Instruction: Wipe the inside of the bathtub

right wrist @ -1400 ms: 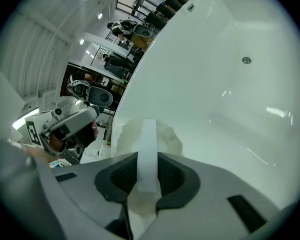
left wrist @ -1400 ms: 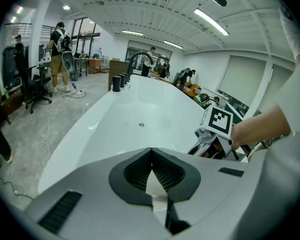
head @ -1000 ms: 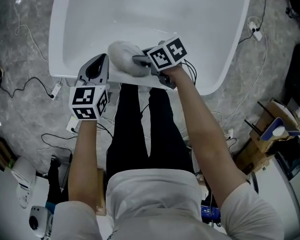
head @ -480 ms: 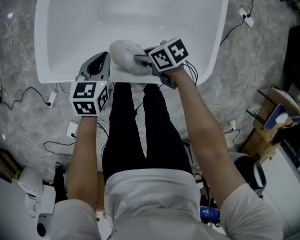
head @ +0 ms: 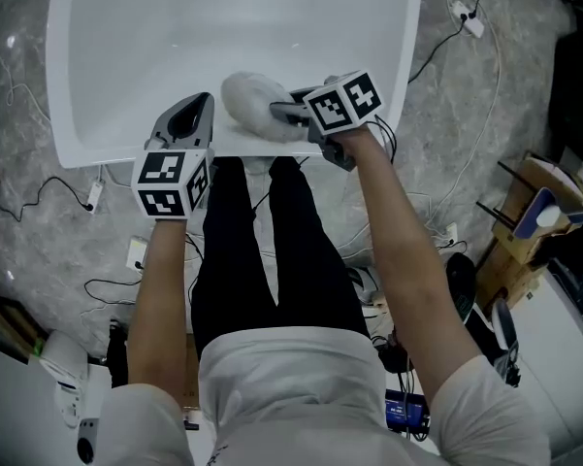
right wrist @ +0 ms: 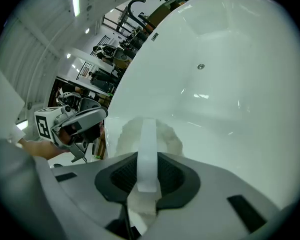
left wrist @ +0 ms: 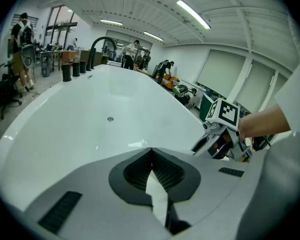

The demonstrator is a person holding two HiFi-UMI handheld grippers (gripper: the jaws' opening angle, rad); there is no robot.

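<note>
The white bathtub (head: 223, 27) fills the top of the head view, its near rim just past my hands. My right gripper (head: 277, 113) is shut on a white fluffy cloth (head: 252, 103) that rests on the near rim. In the right gripper view the jaws pinch the cloth's white strap, and the cloth (right wrist: 150, 134) bulges ahead of the right gripper (right wrist: 147, 156) against the tub wall (right wrist: 229, 84). My left gripper (head: 199, 103) hovers at the rim left of the cloth. In its own view the left gripper (left wrist: 150, 150) is shut with nothing in it, over the tub's inside (left wrist: 90, 124).
A dark arched faucet (left wrist: 102, 41) stands at the tub's far end, and a small round fitting (left wrist: 110, 119) sits in the tub wall. Cables and power strips (head: 466, 17) lie on the grey floor. Cardboard boxes (head: 529, 212) stand at the right. Several people stand in the background.
The tub has slid left in the head view as the head moved. Both grippers keep their places at the near rim, and the right one still holds the cloth.
</note>
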